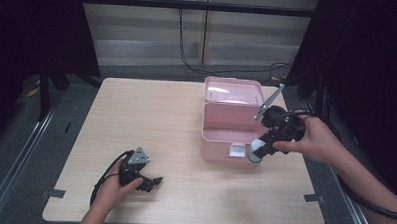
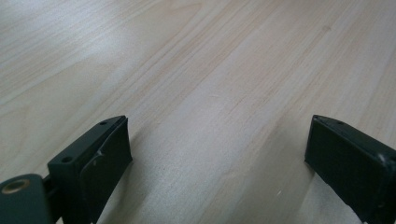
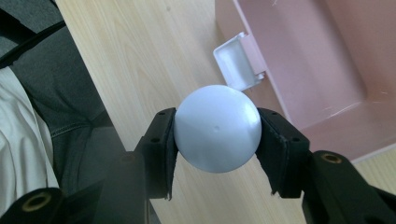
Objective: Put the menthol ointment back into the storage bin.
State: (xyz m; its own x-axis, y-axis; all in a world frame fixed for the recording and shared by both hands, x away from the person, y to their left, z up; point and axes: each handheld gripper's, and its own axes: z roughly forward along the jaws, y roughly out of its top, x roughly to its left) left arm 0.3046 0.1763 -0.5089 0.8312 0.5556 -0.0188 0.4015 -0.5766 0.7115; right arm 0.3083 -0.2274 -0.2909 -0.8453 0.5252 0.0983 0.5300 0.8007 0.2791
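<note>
Pale wood-grain bench [image 1: 151, 120] carries everything, so start there: its near-left part is bare but for your left tool [image 1: 145, 180], which rests low on the wood with its jaws spread wide and nothing between them. Next in size is the open pink plastic box [image 1: 226, 124] with its lid tipped back, standing right of the bench's middle, its small white front latch [image 3: 236, 63] flipped open toward you. Your right tool [image 3: 215, 140] hangs at the box's near-right corner, over the front wall rather than inside, and its jaws are clamped on the smooth white ball [image 3: 217, 128] across the widest part. To do this well, I'd judge you should carry the ball forward past the rim and the latch, lower it close to the pink floor, then ease the jaws apart slowly so it doesn't bounce or roll out.
</note>
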